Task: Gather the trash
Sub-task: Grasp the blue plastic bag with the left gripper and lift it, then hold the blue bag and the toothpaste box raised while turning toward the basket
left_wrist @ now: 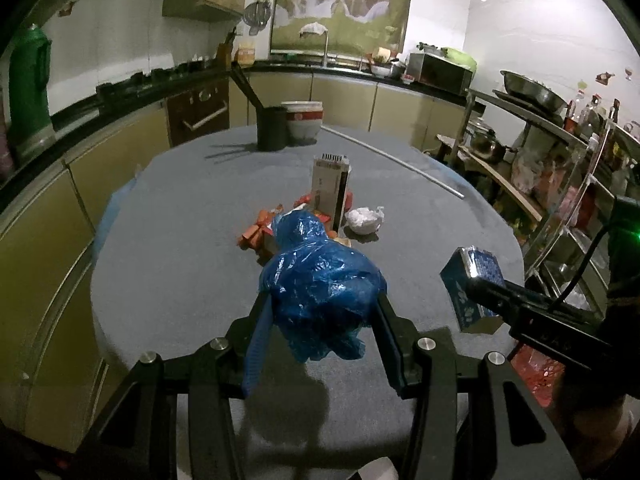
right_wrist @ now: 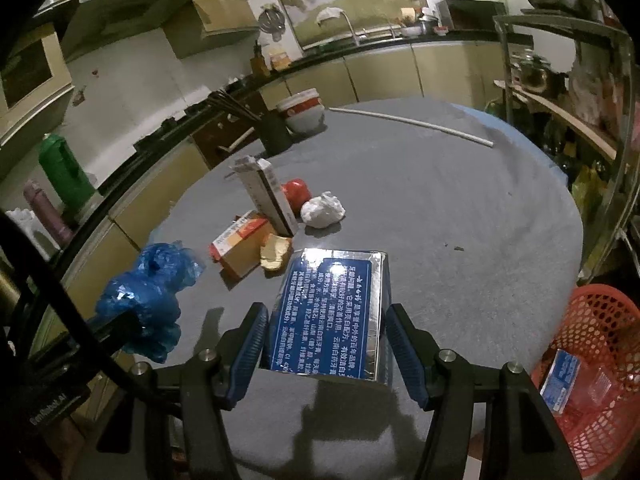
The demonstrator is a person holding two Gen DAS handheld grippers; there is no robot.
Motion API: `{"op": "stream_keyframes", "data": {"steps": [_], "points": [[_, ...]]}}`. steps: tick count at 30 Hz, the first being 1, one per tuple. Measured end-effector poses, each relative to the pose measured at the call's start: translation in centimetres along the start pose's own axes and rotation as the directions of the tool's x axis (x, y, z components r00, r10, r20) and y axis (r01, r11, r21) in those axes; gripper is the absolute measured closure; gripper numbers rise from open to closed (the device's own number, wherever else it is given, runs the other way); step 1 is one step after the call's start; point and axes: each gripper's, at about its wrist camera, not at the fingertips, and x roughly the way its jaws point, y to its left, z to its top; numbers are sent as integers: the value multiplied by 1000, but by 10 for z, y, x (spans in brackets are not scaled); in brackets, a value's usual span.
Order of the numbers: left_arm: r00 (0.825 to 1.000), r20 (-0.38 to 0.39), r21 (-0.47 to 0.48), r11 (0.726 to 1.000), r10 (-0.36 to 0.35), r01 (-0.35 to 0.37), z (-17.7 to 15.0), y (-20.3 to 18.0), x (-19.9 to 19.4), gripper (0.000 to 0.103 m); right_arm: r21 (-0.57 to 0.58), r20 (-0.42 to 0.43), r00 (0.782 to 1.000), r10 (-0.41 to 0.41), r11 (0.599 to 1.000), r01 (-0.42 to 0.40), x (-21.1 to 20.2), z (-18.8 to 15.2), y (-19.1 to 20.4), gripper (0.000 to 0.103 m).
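Note:
My left gripper point(left_wrist: 322, 300) is shut on a crumpled blue plastic bag point(left_wrist: 320, 276) and holds it above the grey round table point(left_wrist: 168, 240); the bag also shows in the right wrist view point(right_wrist: 148, 300). My right gripper point(right_wrist: 326, 320) is shut on a blue and silver box point(right_wrist: 332, 312), held above the table; the box also shows in the left wrist view point(left_wrist: 474, 288). On the table lie an upright grey carton point(right_wrist: 268, 196), an orange box point(right_wrist: 240, 244), a white paper wad point(right_wrist: 322, 210), a red wrapper point(right_wrist: 296, 192) and a yellowish scrap point(right_wrist: 276, 258).
A red mesh basket point(right_wrist: 592, 360) with a blue box and clear packaging stands below the table's right edge. A black cup point(left_wrist: 272, 128), a white and red bowl point(left_wrist: 304, 120) and a long white rod point(left_wrist: 392, 160) sit at the far side. Metal shelves point(left_wrist: 560, 160) stand on the right.

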Motion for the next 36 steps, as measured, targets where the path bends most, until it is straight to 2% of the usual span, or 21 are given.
{"op": "stream_keyframes", "data": {"steps": [12,23,36], "points": [[991,128,51,998,28,-35,-2,-10,-45,52,-32,87,996,30,999,-27,-41,-7,15,39],[956,276,153,977,100,-147,-2,-40,-86,52,-45,174,984,33,999,-26,-80,-10,16,39],[930,333,169,960,159,-224,1,-55,-105,52,-23,237,971,36,999,-31,-106,-12,1,39]]}}
